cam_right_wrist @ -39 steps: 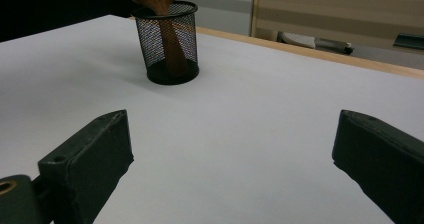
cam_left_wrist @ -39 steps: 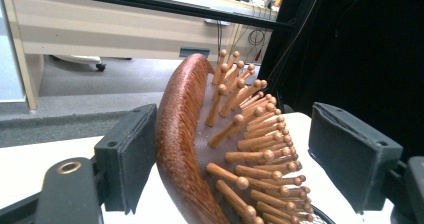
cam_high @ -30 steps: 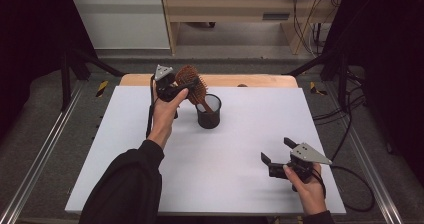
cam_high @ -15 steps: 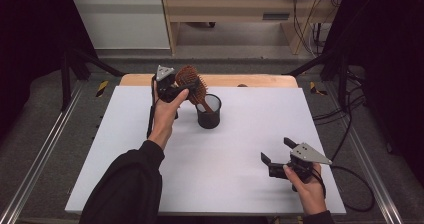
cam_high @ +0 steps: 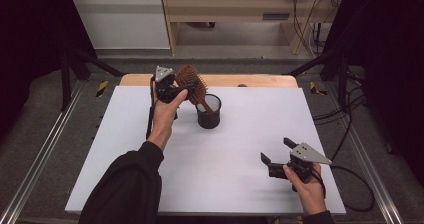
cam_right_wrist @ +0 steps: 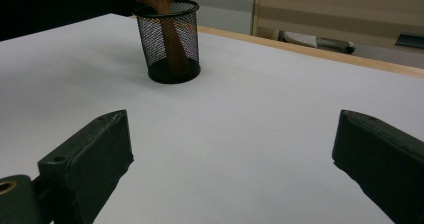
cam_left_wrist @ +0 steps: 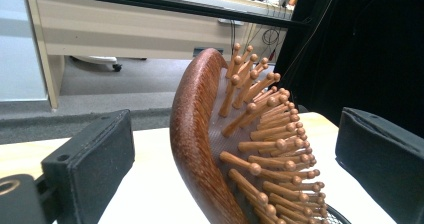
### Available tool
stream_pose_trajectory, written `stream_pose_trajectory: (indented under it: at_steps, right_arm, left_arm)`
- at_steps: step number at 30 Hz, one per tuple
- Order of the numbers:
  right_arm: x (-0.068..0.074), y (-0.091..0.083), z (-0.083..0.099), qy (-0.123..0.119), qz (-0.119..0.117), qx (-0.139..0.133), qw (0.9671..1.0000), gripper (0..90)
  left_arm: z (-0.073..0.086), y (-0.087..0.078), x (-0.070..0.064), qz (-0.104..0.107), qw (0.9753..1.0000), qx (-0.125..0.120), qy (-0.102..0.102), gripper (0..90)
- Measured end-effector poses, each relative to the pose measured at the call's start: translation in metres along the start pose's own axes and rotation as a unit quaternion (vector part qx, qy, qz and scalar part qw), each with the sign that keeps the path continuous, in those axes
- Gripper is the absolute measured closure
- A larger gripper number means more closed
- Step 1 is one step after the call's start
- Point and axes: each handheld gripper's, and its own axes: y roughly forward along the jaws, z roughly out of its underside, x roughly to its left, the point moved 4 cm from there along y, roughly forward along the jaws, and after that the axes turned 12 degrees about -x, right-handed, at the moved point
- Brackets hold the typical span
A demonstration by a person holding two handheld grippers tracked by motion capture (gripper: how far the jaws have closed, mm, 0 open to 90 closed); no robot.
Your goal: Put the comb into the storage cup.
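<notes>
A brown wooden hairbrush (cam_high: 192, 81) stands handle-down in a black mesh cup (cam_high: 209, 111) at the back middle of the white table (cam_high: 240, 149). My left gripper (cam_high: 182, 89) is raised at the brush head and open. In the left gripper view the brush (cam_left_wrist: 200, 134) sits between the wide-apart jaws of the left gripper (cam_left_wrist: 235, 154), touching neither pad. My right gripper (cam_high: 276, 150) rests near the front right, open with nothing in it. The right gripper view looks past the right gripper (cam_right_wrist: 232, 154) to the cup (cam_right_wrist: 172, 66), where the brush handle (cam_right_wrist: 170, 44) shows through the mesh.
A bare wooden strip (cam_high: 250, 80) runs along the table's back edge. Metal rails (cam_high: 45, 154) flank the table. Cables (cam_high: 350, 134) trail on the floor at the right, and a wooden desk (cam_high: 225, 9) stands behind.
</notes>
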Motion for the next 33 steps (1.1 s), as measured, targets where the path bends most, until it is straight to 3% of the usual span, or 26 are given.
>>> stream_pose_trajectory:
  at_steps: [25, 33]
  right_arm:
    - [0.001, 0.0, 0.0, -0.001, -0.002, 0.001, 1.0, 2.7]
    - [0.001, 0.0, 0.0, -0.002, -0.002, 0.001, 1.0, 2.7]
  left_arm:
    - [0.002, -0.01, 0.001, -0.008, 0.9999, -0.007, 0.002, 2.7]
    - [-0.003, -0.016, -0.002, 0.001, 0.9999, -0.015, 0.004, 2.7]
